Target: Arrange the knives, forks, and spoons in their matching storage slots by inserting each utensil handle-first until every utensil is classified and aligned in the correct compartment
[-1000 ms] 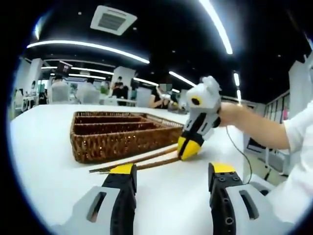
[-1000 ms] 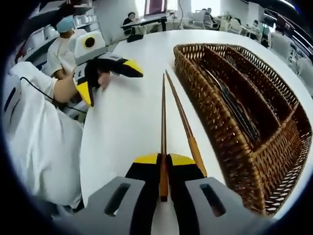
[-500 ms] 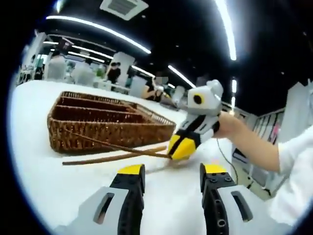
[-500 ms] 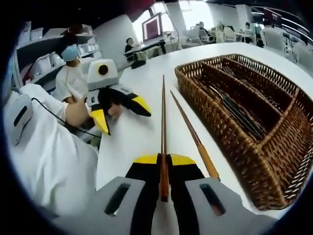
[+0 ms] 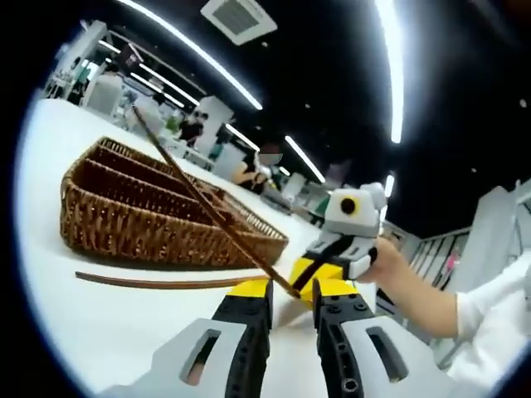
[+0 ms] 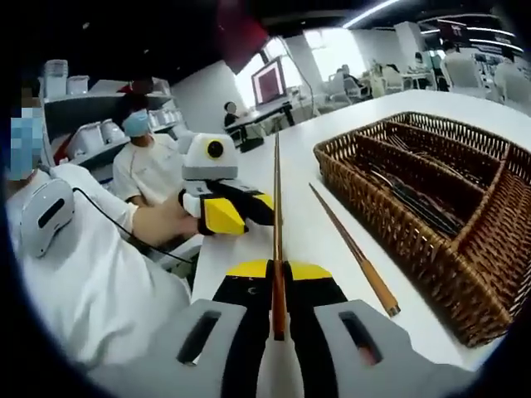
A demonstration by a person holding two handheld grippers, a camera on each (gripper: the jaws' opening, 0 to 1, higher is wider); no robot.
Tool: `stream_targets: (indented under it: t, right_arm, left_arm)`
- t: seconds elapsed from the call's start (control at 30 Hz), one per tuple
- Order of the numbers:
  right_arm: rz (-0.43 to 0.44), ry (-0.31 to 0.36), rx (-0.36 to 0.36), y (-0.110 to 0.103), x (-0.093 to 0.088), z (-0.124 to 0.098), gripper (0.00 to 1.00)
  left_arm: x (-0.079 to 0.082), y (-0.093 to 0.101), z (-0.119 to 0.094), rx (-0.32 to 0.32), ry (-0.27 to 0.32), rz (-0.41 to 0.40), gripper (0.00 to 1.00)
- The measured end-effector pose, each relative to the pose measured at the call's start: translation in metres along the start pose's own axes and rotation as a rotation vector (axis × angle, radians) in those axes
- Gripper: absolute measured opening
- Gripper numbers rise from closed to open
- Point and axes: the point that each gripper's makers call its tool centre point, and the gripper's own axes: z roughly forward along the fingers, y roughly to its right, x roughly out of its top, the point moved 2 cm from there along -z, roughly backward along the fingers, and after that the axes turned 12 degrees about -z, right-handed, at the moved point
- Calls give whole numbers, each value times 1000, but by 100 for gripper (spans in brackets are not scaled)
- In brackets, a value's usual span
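Note:
My right gripper [image 6: 278, 269] is shut on the thick end of a brown chopstick [image 6: 276, 199], which points straight ahead above the white table. A second chopstick [image 6: 353, 249] lies flat on the table beside the wicker basket [image 6: 390, 236], whose long compartments hold dark metal cutlery [image 6: 415, 199]. My left gripper [image 6: 253, 211] comes in from the left, its tips right at the held chopstick. In the left gripper view, that chopstick [image 5: 199, 195] slants up over the basket [image 5: 141, 236] and its lower part sits between the narrowly parted jaws of the left gripper [image 5: 292, 290]. The right gripper [image 5: 311, 274] is just behind.
The other chopstick [image 5: 158, 282] lies in front of the basket's near wall. A person in white with a mask [image 6: 149, 166] sits beyond the table's left edge. My own white sleeve [image 6: 99, 290] covers the lower left. Desks and a monitor [image 6: 270, 81] stand further back.
The right gripper has raised its chopstick off the table and tilted it upward. The left gripper has moved in to the chopstick and its jaws have narrowed around it.

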Motion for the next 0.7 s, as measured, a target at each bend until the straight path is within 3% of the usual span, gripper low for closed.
stream_targets:
  t: [0.13,0.33,0.47,0.7]
  right_arm:
    - [15,29,6,0,2,0,5]
    - [25,47,18,-4,2,3,5]
    - [40,74,32,-8,4,5,5]
    - [41,89,37,-10,4,7,6]
  left_arm:
    - [-1,3,0,-19,3,-24,13]
    - [2,1,2,-18,31,-51,15]
    - [3,0,5,-14,39,-32,7]
    - [3,2,6,-37,37,-77,5]
